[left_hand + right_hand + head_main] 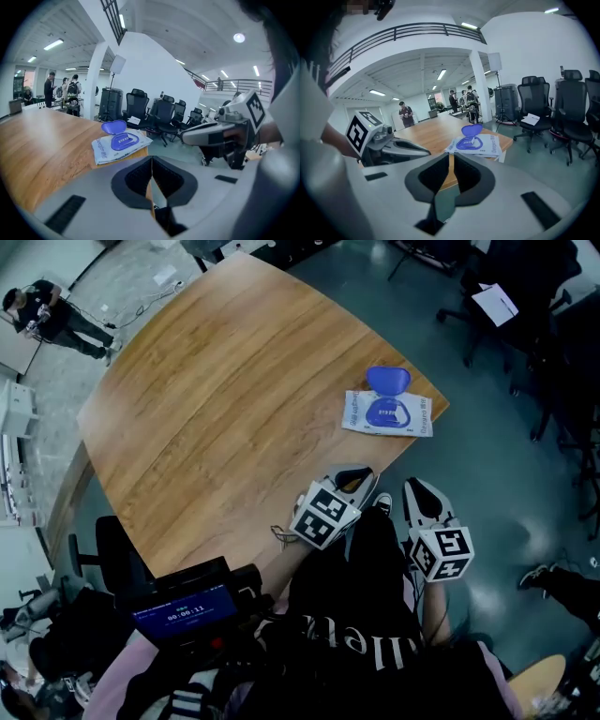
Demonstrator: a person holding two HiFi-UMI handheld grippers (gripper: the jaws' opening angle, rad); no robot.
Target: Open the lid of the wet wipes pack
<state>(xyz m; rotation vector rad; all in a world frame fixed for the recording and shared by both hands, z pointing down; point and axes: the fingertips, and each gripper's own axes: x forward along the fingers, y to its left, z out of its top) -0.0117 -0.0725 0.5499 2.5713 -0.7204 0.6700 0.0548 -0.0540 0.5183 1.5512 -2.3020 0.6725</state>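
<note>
A wooden table (216, 409) fills the upper left and middle of the head view. At its near edge, in the lower middle of that view, the two tools sit side by side, well apart from the pack. The left gripper (151, 164) has its jaws pressed together on nothing. The right gripper (451, 164) has its jaws a narrow slit apart, also with nothing between them. The wipes pack (356, 414) lies flat by the table's right corner, right of centre. Its blue lid (387, 380) is flipped open on the pack's far side.
</note>
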